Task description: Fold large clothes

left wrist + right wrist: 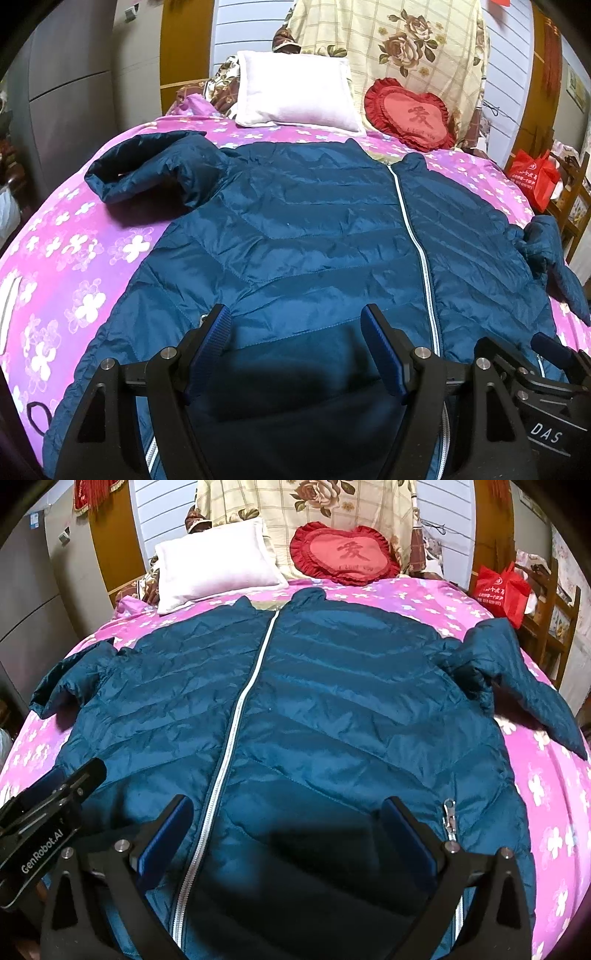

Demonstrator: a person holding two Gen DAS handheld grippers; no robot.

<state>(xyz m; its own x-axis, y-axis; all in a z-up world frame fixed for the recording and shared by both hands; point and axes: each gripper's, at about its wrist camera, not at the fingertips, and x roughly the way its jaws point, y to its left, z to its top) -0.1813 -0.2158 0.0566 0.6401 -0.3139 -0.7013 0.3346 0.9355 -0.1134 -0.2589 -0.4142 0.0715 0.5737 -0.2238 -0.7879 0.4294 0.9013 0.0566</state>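
A dark teal quilted jacket (pixel 314 229) (pixel 332 709) lies flat and zipped on the bed, collar toward the pillows, white zipper (pixel 417 236) (pixel 243 701) running down its front. Its left sleeve (pixel 147 173) is bent outward; the right sleeve (pixel 517 679) trails toward the bed's right edge. My left gripper (pixel 295 325) hovers open over the hem left of the zipper, nothing between its blue pads. My right gripper (pixel 288 812) is open above the hem right of the zipper, beside a pocket zipper pull (pixel 448 812). Each gripper shows at the edge of the other's view.
The bed has a pink flowered sheet (pixel 66 266) (pixel 546 782). A white pillow (pixel 295 92) and a red heart cushion (pixel 410 114) lean at the headboard. A red bag (pixel 535 173) sits on wooden furniture to the right. Grey cabinets (pixel 62 74) stand at left.
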